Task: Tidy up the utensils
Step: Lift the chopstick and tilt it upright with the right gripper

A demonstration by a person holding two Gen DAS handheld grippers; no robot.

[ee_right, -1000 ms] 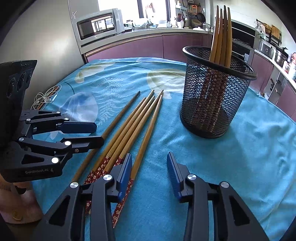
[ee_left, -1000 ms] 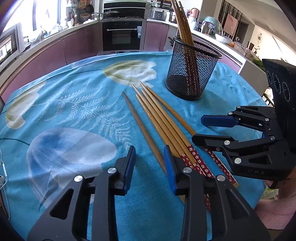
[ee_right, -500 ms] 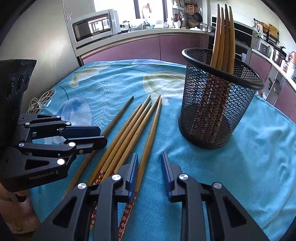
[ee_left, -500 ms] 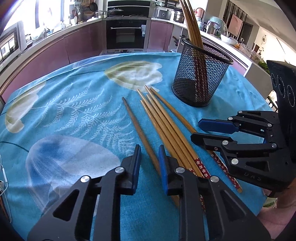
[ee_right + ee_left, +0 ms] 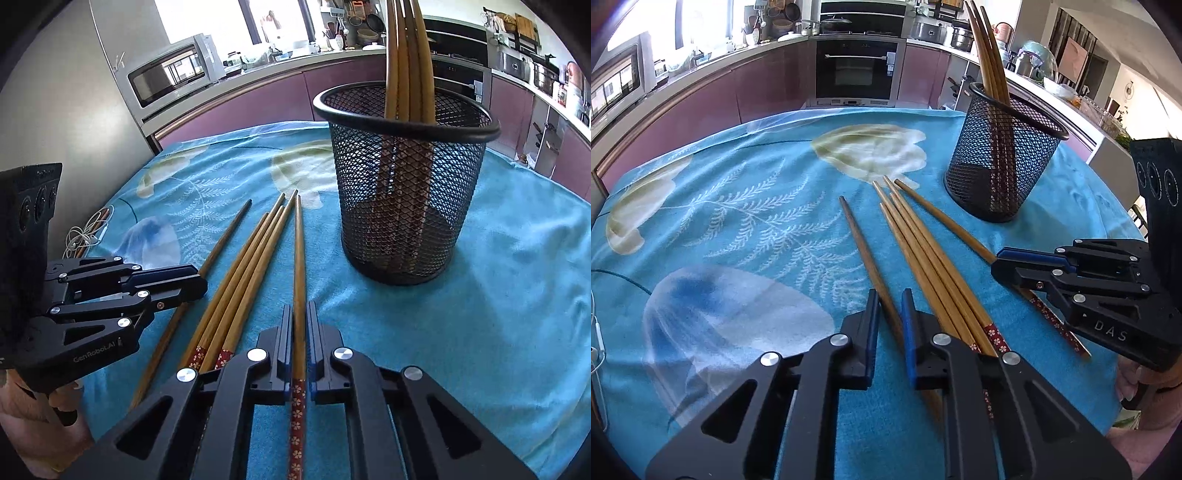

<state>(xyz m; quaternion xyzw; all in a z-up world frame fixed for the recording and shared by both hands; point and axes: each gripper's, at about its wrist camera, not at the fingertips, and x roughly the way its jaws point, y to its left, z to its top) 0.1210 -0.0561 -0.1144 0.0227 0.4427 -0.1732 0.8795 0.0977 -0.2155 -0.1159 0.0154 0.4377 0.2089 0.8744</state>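
Bamboo's slippery, so with my right gripper [image 5: 300, 343] pinched on the lone chopstick [image 5: 299, 258] near its handle and my left gripper [image 5: 888, 321] barely straddling the dark one [image 5: 864, 251], either could pivot or drop before reaching the mesh cup [image 5: 404, 192].

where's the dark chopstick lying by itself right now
In the left wrist view, the dark chopstick lies on the blue cloth, left of the bundled chopsticks, running between the left tool's fingers.
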